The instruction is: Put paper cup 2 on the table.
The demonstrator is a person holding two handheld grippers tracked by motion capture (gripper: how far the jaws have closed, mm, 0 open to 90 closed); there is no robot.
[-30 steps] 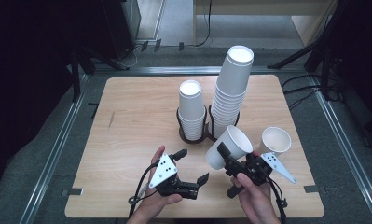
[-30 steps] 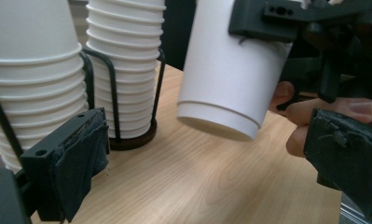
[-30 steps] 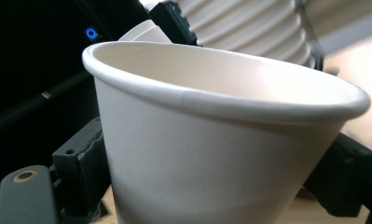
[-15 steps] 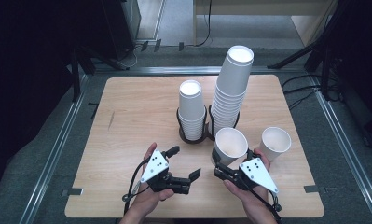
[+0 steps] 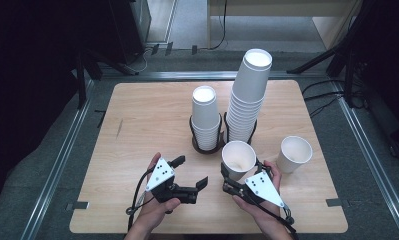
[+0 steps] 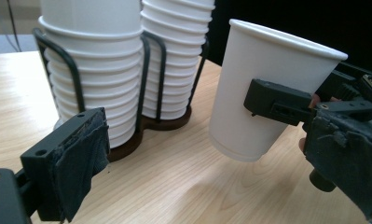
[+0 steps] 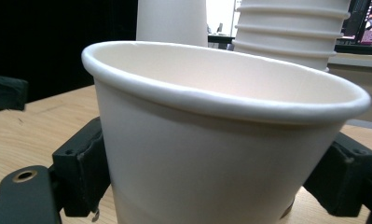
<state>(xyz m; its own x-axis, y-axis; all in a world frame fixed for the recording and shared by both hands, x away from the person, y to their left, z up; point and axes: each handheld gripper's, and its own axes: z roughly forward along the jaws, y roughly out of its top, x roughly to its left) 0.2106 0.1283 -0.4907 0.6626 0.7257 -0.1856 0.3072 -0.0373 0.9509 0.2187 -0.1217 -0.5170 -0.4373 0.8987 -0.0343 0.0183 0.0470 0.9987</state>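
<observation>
Cup (image 5: 238,159) lower than before — right claw (image 5: 238,176) clamped, left claw (image 5: 191,172) spread

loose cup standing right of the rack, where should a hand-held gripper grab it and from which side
Grip the loose cup across its side wall just under the rim, coming from the person's side. It stands upright, mouth up, apart from the rack, so both jaws can straddle its round wall.

Black two-fingered grippers (image 5: 189,176), dotted grey three-cornered plates, trailing black cables.
</observation>
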